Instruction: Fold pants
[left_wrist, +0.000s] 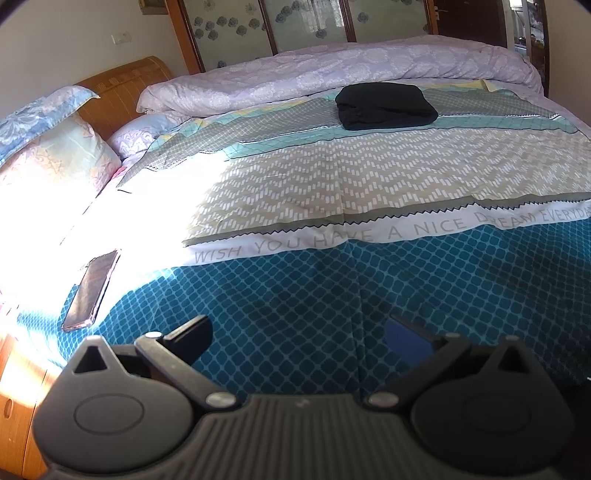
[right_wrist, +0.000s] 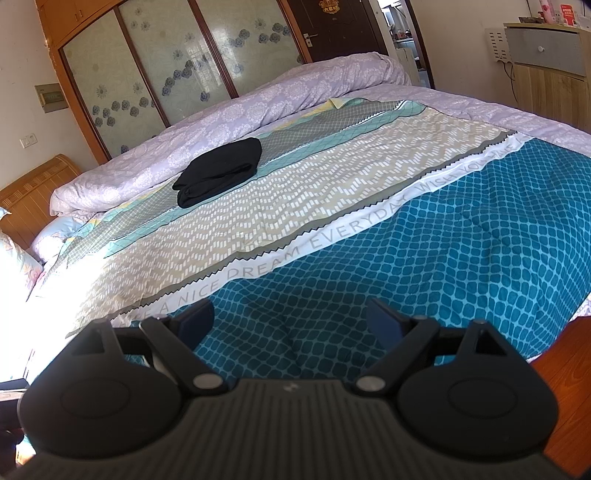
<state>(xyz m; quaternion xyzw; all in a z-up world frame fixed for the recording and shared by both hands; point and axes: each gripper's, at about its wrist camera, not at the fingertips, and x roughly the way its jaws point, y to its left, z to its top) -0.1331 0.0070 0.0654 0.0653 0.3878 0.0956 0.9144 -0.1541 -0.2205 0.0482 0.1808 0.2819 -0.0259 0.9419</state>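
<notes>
Left of the left tongs (left_wrist: 299, 332), in a glare of sunlight, a phone (left_wrist: 92, 291) lies on the bed (left_wrist: 295, 280). The left tongs themselves are released, jaws spread with only blue patterned cover between them. Far ahead of them, slightly right and well apart, sit the pants (left_wrist: 386, 105): a black bundle, already folded into a thick squarish stack just before the rolled lilac quilt (left_wrist: 332, 70). The right tongs (right_wrist: 291, 321) are likewise released and empty, with the pants (right_wrist: 219, 171) far ahead and to their left. The cloth looks soft, limp and light, likely a knit that sags and slides open when lifted by one layer. Best hold, I judge, is across the whole stack at a folded edge, one tong per side, pinching all layers together.
</notes>
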